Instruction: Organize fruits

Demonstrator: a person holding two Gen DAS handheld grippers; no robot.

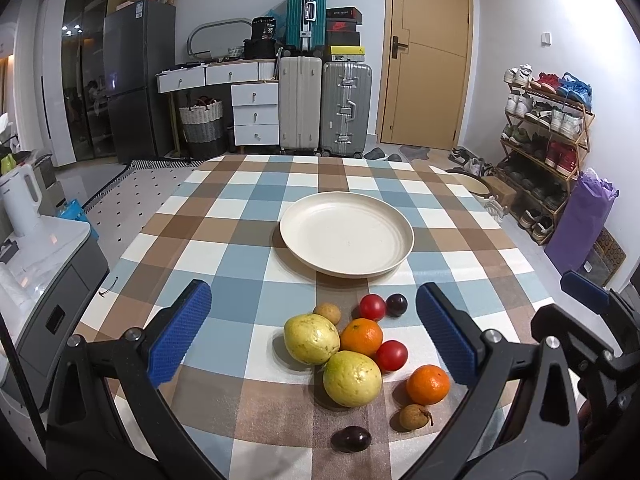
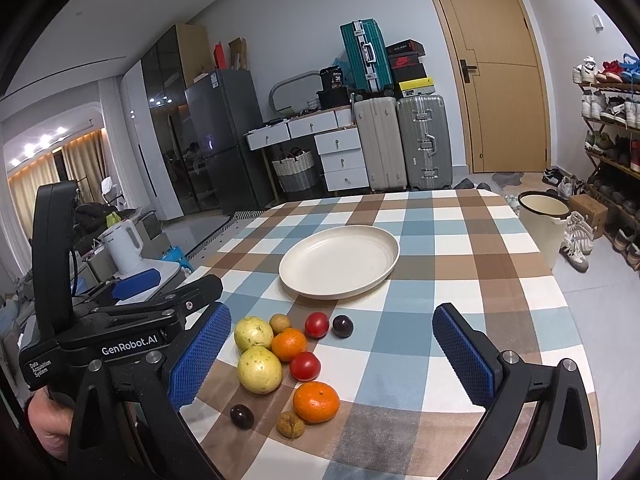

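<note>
I think the step now is the first pick, because the cream plate (image 1: 346,236) on the checked tablecloth (image 1: 224,216) has nothing in it and all the fruits lie in one loose group on the near side of it. To do it well, I would begin with a fruit at the edge of the group, for example the near orange (image 2: 316,401) or the dark plum (image 2: 343,326) close to the plate, because these stand a little apart and my fingers can go on both sides without pushing a neighbour. The two guavas (image 1: 351,378) sit touching each other and the far orange (image 1: 361,336), so I would leave them for later, when there is room around them. The red tomatoes (image 1: 391,355) look soft, so I should close gently on them; round fruit can also roll, so I should come down straight over the middle. My left gripper (image 1: 316,336) is wide open and holds nothing; it hangs low over the near edge of the table, pointing forward at the plate, with the fruits between its blue pads. My right gripper (image 2: 332,356) is also wide open with nothing in it, just beside the left one, tilted a little, and the fruits lie toward its left finger (image 2: 198,354).
</note>
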